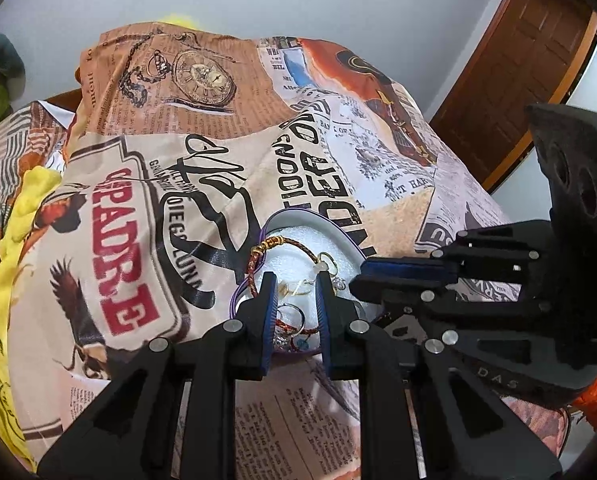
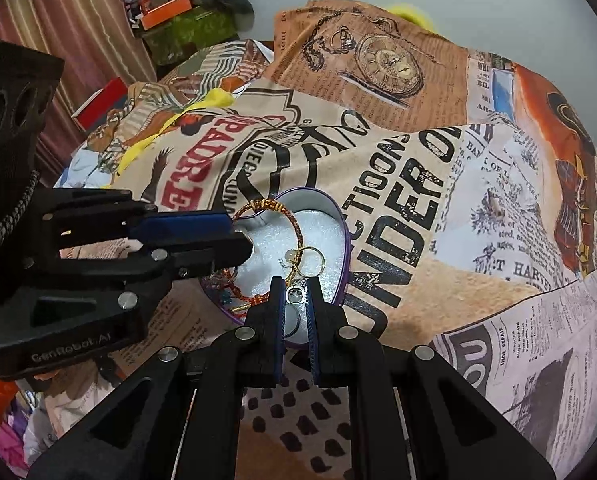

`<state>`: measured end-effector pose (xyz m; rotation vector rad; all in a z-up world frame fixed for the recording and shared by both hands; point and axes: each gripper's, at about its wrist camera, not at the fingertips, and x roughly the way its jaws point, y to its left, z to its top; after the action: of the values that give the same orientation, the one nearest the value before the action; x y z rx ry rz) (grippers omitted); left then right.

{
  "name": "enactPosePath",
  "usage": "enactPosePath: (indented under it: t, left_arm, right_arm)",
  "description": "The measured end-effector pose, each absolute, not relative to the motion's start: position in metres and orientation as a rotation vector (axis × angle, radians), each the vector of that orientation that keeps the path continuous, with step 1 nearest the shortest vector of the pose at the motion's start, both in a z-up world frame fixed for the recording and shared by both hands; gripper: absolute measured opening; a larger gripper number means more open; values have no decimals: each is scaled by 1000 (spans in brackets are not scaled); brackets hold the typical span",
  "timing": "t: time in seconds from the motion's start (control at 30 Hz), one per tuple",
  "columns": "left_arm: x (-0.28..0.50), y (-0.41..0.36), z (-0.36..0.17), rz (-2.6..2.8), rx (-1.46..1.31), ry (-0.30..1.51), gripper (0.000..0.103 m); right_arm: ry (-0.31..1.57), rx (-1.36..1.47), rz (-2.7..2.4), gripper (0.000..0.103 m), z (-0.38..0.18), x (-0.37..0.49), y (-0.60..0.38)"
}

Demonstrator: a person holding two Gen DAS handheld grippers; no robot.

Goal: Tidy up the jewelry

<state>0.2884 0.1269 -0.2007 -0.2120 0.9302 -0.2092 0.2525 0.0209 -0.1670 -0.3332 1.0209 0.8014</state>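
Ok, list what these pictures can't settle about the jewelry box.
- Box near rim: left wrist view, hidden behind left gripper.
- Jewelry under left fingers: right wrist view, covered.
- Small silver piece between right fingers: too small to identify or tell whether gripped.
- Ring details: too small.

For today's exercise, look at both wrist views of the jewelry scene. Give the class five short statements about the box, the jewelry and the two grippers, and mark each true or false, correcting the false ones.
1. The box holding the jewelry is heart-shaped with a purple rim. True.
2. A red and gold braided bracelet lies on the box's white lining. True.
3. The box sits on a bare wooden table. False: it rests on a cloth printed with newspaper-style text and pictures.
4. The right gripper has a small clear stone piece between its fingers. True.
5. The left gripper is far from the box. False: its fingers are over the box.
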Motion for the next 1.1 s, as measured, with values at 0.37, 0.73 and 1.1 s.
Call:
enactPosePath:
  t: [0.37, 0.73, 1.1]
  left_arm:
    - [250, 124, -150, -151, -148, 826, 17]
    - [160, 109, -39, -57, -60, 530, 20]
    - [46, 79, 26, 28, -36, 207, 43]
  right_arm:
    - [969, -296, 763, 18, -132, 238, 9]
    - [648, -259, 727, 18, -25, 161, -22]
    - [241, -145, 652, 20, 58, 49, -69]
